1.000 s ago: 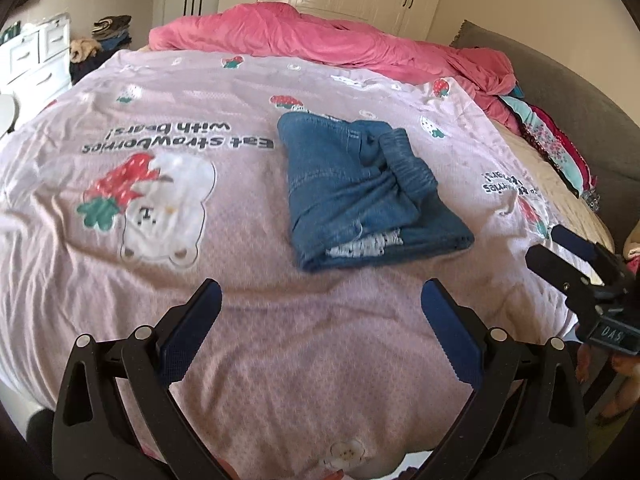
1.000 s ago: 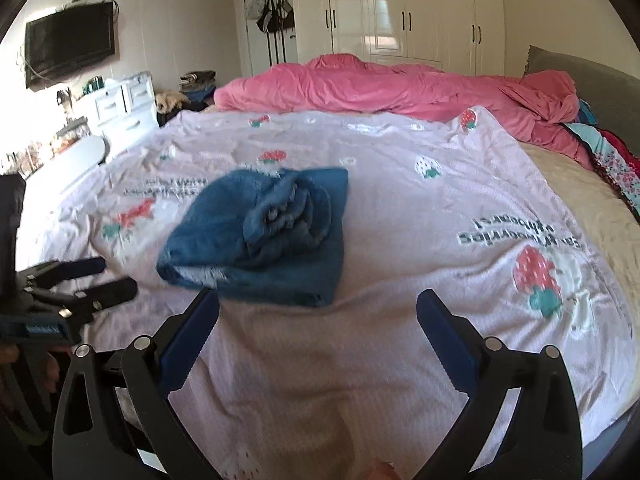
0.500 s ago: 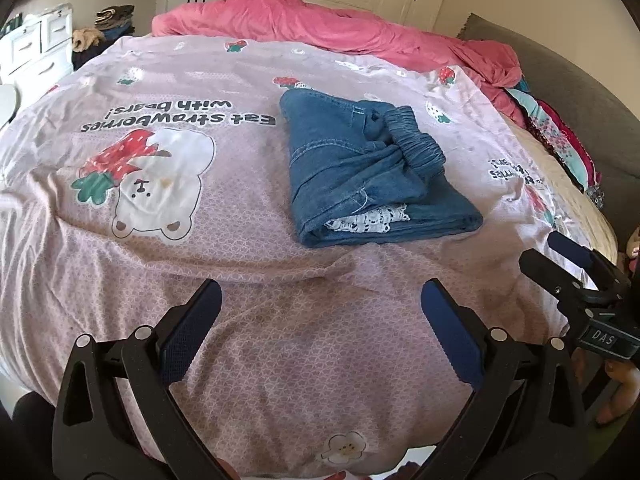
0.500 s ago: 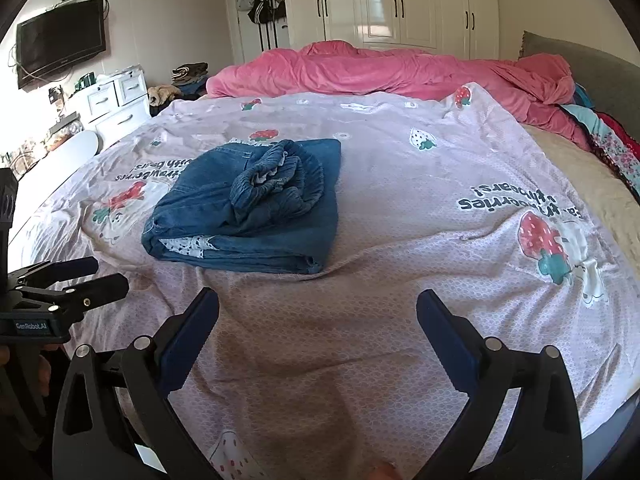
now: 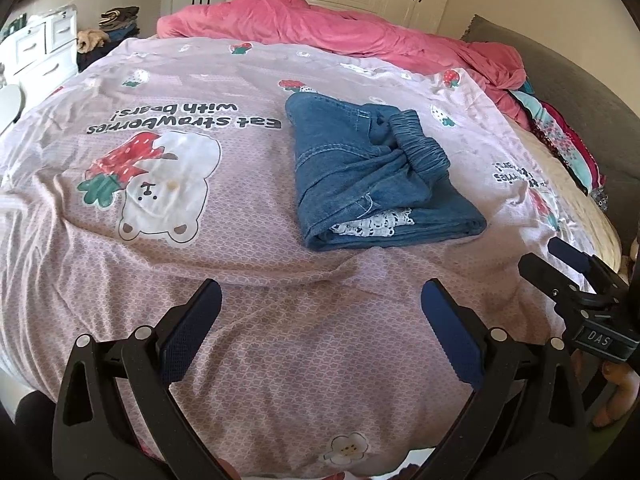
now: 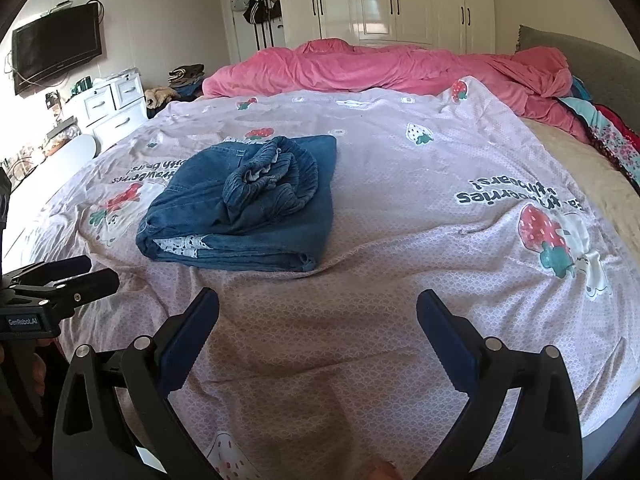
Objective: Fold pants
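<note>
The blue denim pants (image 5: 372,176) lie folded into a thick bundle on the pink bedspread (image 5: 168,272), elastic waistband bunched on top and a bit of white lace showing at the near edge. In the right wrist view the same pants (image 6: 248,204) sit left of centre. My left gripper (image 5: 320,312) hovers open over the bedspread, short of the bundle, holding nothing. Equally wide apart, my right gripper (image 6: 318,320) is open and empty, to the right of and nearer than the pants. Each gripper appears at the edge of the other's view: right gripper (image 5: 560,264), left gripper (image 6: 68,276).
A crumpled pink duvet (image 5: 332,28) lies along the bed's far side and a grey headboard (image 5: 580,92) rises at the right with patterned cloth (image 5: 560,136) beside it. White drawers (image 6: 112,104) and a wall TV (image 6: 56,44) stand left; wardrobes (image 6: 400,4) behind.
Both grippers have drawn closer to the folded pants and lower over the bedspread; the bundle looks larger in both views. The pants themselves have not moved.
</note>
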### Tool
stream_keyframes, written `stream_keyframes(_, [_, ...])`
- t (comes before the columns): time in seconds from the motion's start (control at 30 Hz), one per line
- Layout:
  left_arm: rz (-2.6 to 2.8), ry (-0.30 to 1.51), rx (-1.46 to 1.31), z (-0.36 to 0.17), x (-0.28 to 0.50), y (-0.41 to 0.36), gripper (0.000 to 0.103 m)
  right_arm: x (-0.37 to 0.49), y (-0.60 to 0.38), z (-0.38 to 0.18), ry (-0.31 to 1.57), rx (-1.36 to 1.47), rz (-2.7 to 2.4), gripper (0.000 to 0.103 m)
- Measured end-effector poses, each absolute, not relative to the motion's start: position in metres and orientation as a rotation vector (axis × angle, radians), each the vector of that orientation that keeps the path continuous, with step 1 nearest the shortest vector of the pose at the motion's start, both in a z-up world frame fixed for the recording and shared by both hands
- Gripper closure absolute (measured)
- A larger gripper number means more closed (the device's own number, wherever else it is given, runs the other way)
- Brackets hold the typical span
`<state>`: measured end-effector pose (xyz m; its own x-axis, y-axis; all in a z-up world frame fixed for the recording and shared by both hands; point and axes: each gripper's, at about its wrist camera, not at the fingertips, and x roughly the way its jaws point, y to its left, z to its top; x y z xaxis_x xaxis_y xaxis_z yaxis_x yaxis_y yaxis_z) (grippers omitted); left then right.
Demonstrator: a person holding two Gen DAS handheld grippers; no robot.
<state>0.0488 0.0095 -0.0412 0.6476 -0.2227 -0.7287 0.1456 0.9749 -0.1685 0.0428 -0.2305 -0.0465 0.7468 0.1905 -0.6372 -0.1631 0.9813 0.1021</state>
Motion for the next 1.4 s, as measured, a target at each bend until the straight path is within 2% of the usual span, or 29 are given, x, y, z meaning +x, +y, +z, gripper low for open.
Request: stream_keyframes(1.4, [-0.181,0.832,-0.090,-0.034,0.047,0.011,0.009,0.045,-0.236,-0.048,0.709,0.046,0.154,0.004])
